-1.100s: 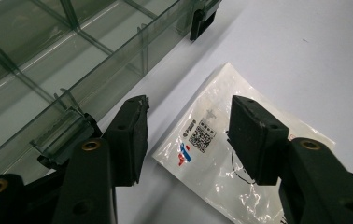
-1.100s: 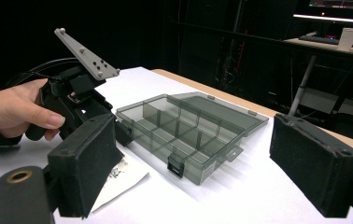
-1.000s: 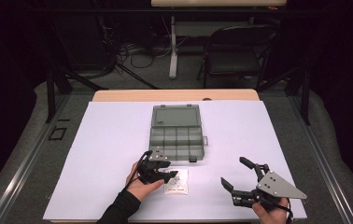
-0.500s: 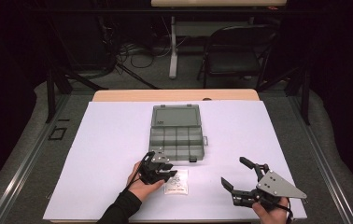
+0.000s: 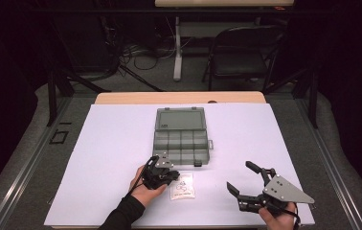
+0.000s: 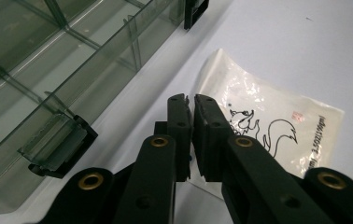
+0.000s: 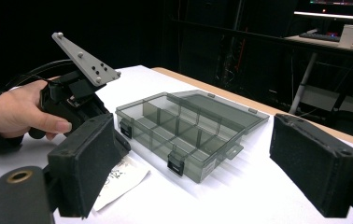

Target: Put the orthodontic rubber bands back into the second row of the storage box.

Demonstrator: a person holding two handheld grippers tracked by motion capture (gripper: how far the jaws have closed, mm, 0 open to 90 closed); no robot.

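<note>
Progress looks early: your left hand-held gripper has its jaws nearly together over the edge of the bag, which lies flat on the desk beside the open box, its compartments apparently empty, while your right hand-held gripper hangs wide apart.

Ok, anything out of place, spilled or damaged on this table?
Nothing stands out. The compartment box lies open and looks empty, and the small printed plastic bag lies flat beside the left gripper, slightly wrinkled.
</note>
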